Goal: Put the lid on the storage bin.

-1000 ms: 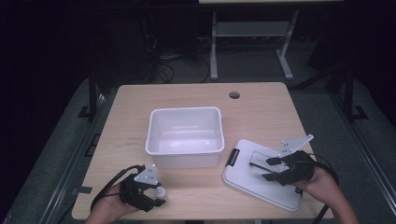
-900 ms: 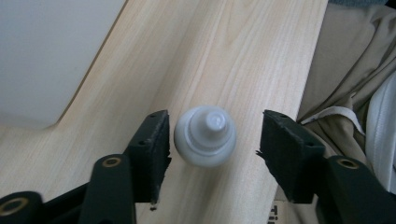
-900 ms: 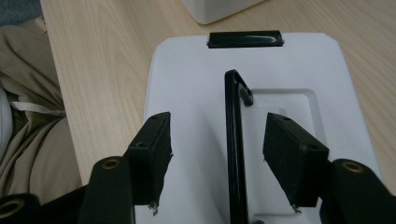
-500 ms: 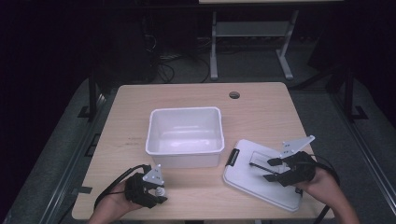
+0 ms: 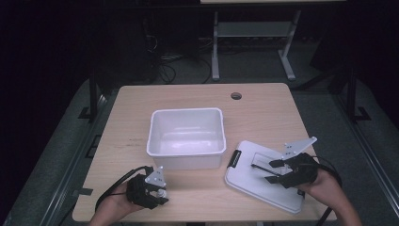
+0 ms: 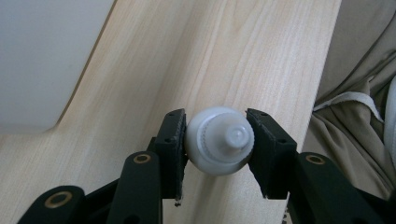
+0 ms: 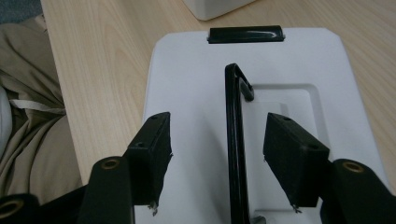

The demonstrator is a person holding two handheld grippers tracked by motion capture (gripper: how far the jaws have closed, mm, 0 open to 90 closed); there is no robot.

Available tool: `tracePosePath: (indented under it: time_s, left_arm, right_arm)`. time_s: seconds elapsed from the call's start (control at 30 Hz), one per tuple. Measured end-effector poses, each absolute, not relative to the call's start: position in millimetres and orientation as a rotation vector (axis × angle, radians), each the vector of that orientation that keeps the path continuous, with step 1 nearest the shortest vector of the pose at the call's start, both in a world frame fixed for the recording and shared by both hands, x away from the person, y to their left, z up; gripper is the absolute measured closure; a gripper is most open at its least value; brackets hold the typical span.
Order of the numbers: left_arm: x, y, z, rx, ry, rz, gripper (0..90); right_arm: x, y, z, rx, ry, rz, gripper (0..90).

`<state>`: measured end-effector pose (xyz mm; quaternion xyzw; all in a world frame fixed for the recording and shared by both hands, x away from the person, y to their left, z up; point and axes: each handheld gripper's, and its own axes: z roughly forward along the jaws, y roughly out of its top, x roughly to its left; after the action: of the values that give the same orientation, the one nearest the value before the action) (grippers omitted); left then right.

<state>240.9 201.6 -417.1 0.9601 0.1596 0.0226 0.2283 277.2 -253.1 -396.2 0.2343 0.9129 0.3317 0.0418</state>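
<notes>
Dark floor and a metal stand surround the pale wooden bench (image 5: 263, 113), which has a round hole (image 5: 236, 96) near its far edge. At its middle sits an empty white tub (image 5: 186, 136). Right of it, well clear, lies a flat white lid (image 5: 249, 181) with a black latch (image 5: 234, 158) and a black wire handle (image 7: 233, 140) on top. The right tool (image 5: 272, 171) hovers over the lid, jaws spread to either side of that handle. Near the front left corner, the left tool (image 6: 217, 140) pinches a small white ribbed cap (image 6: 218, 139) just above the bench; the tub's wall stands close by.
</notes>
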Motion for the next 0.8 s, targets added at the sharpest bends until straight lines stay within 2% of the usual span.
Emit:
tracePosePath:
  time_s: [0.8]
  left_arm:
    - [238.5,223.4,-390.3,2.603,0.451,0.043,59.6]
  right_arm:
    - [277.3,-253.6,-396.4,0.727,2.794,1.020,40.7]
